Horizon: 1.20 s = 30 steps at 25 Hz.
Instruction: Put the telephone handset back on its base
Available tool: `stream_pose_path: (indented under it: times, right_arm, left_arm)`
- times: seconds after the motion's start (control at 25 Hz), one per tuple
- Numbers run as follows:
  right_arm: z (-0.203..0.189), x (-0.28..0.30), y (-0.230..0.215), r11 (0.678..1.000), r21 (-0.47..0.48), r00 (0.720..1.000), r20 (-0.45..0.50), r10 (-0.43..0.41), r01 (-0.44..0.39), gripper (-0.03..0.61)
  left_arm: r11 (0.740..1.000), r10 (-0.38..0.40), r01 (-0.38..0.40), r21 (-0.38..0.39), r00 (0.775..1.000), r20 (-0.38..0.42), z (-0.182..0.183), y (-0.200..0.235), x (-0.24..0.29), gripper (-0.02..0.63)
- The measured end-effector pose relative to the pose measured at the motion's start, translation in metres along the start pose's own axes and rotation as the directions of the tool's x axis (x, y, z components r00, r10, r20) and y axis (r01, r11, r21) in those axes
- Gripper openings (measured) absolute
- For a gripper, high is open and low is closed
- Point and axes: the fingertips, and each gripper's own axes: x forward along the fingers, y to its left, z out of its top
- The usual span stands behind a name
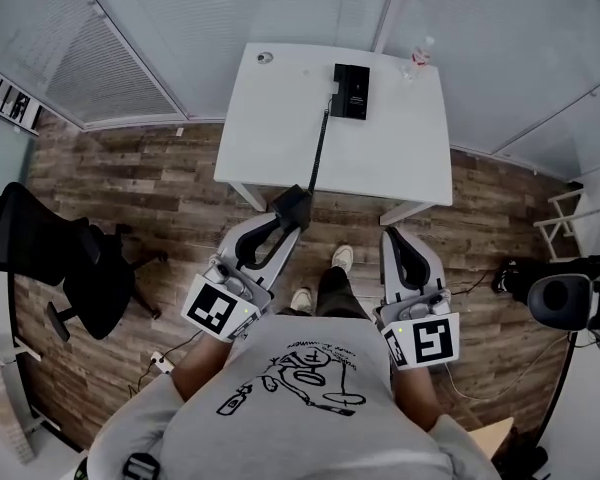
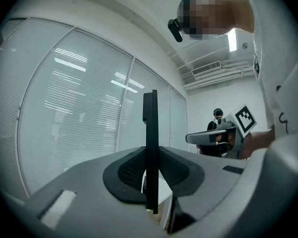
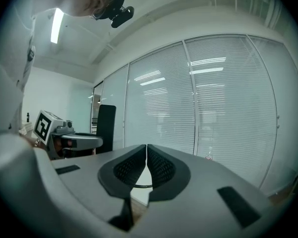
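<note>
The black telephone base point(image 1: 350, 91) lies on the white table point(image 1: 280, 128) at the far side, its cord point(image 1: 318, 148) running down off the table's near edge to the black handset point(image 1: 296, 200). My left gripper point(image 1: 288, 216) is shut on the handset, held over the floor in front of the table. In the left gripper view the handset point(image 2: 150, 133) stands edge-on and upright between the jaws of the left gripper point(image 2: 150, 170). My right gripper point(image 1: 398, 238) hangs beside it, shut and empty; its pads point(image 3: 159, 167) meet in the right gripper view.
A clear water bottle point(image 1: 420, 53) stands at the table's far right corner, and a small round object point(image 1: 265, 57) lies at its far left. A black office chair point(image 1: 60, 258) is on the left, another seat point(image 1: 565, 298) on the right. Blinds line the walls behind the table.
</note>
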Motion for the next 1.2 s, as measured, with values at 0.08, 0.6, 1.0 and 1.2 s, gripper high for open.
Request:
stream_pose_path:
  times: [0.08,0.6,1.0,1.2]
  right_arm:
    - [-0.004,0.008,-0.018,1.0,0.008,1.0,-0.006,-0.007,0.008,0.006]
    - [0.001,0.068,-0.128,1.0,0.026,1.0,0.003,0.013,-0.013,0.006]
    - [0.002,0.079,-0.186,0.999,0.035,1.0,0.022,0.02,-0.021,0.006]
    - [-0.007,0.089,-0.212,0.999,0.031,1.0,0.014,0.026,-0.026,0.006]
  left_arm:
    - [1.0,0.002,-0.002,0.004,1.0,-0.014,-0.004,0.007,0.017,0.072]
    - [0.999,0.037,-0.036,0.016,0.996,-0.079,-0.016,0.041,0.127,0.072]
    - [0.999,0.036,-0.034,0.03,0.995,-0.089,-0.014,0.042,0.191,0.072]
    - [0.999,0.037,-0.035,0.032,0.996,-0.086,-0.018,0.042,0.216,0.072]
